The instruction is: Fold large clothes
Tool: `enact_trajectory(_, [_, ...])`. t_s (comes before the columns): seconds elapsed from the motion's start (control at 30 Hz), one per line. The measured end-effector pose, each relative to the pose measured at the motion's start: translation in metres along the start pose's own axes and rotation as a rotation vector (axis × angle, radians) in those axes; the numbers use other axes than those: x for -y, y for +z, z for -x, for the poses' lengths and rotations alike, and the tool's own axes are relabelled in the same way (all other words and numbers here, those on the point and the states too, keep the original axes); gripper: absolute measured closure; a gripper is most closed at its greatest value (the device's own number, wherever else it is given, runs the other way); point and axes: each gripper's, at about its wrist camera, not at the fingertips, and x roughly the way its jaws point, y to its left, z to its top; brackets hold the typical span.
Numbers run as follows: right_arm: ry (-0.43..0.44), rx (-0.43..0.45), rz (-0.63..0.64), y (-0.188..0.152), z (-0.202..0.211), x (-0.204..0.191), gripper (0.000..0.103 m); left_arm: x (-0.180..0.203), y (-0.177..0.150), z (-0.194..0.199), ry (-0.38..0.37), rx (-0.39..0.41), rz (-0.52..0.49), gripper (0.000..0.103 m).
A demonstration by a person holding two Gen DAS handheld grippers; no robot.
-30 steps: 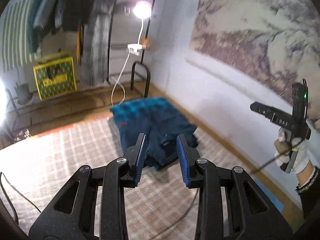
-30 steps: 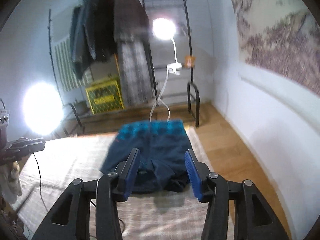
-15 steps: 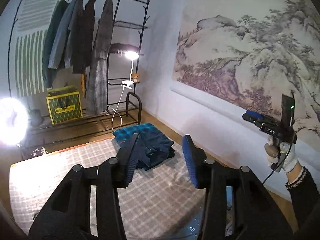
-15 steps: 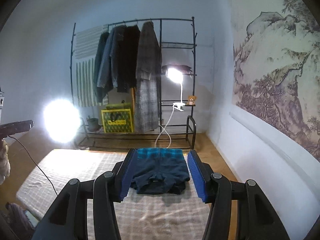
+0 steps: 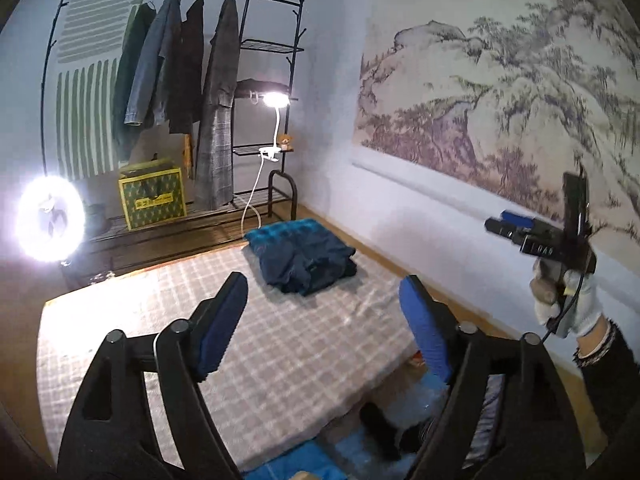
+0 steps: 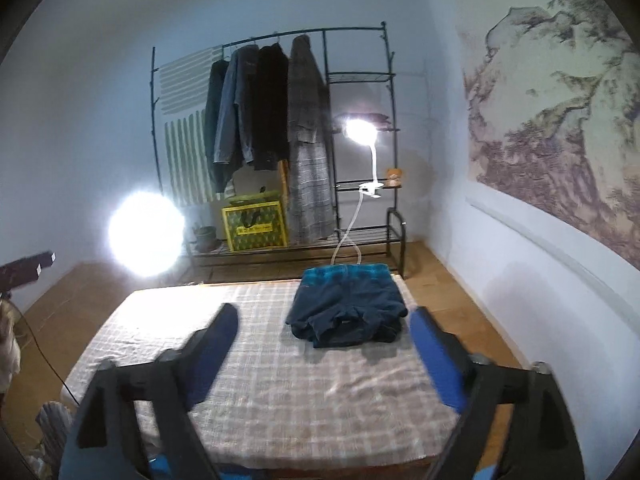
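Folded dark garment (image 5: 302, 258) sits at the far end of the bed (image 5: 160, 320), about twelve o'clock from the left claw (image 5: 320, 320) and just right of centre from the right claw (image 6: 324, 348). Both claws are empty, jaws spreading wide, well apart from the cloth. The fold looks finished, though the near hem seems a bit rumpled; hard to be sure at this range. Best now: hold both claws clear and high so nothing snags the stack, then reach for the next piece, perhaps the heap at five o'clock below the bed edge.
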Motion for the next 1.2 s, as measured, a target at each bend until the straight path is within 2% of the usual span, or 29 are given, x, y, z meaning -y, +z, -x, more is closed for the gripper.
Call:
enact_trajectory(0.03, [-0.029, 0.006, 0.002, -0.004, 0.004, -0.005, 0.000, 0.001, -0.009, 0.004, 0.010, -0.003, -0.003, 0.016])
enact_trajectory(0.17, [-0.074, 0.018, -0.006, -0.015, 0.013, -0.018, 0.000, -0.001, -0.029, 0.009, 0.030, -0.004, 0.010, 0.004])
enact_trajectory(0.27, [-0.093, 0.024, -0.017, -0.019, 0.011, -0.023, 0.000, -0.002, -0.042, 0.009, 0.064, 0.002, 0.005, 0.001])
enact_trajectory(0.47, [-0.150, 0.040, 0.009, -0.024, -0.005, -0.035, 0.000, -0.008, -0.056, -0.014, 0.131, -0.030, -0.003, 0.000])
enact_trajectory(0.53, [-0.158, 0.040, 0.015, -0.025, -0.015, -0.039, 0.000, -0.010, -0.058, -0.023, 0.133, -0.041, -0.013, 0.000])
enact_trajectory(0.87, [-0.210, 0.038, 0.005, -0.029, -0.069, -0.043, 0.000, -0.018, -0.056, -0.070, 0.237, 0.019, -0.087, 0.000])
enact_trajectory(1.2, [-0.219, 0.028, -0.042, -0.033, -0.118, -0.040, 0.000, -0.035, -0.057, -0.122, 0.235, 0.000, -0.070, 0.000])
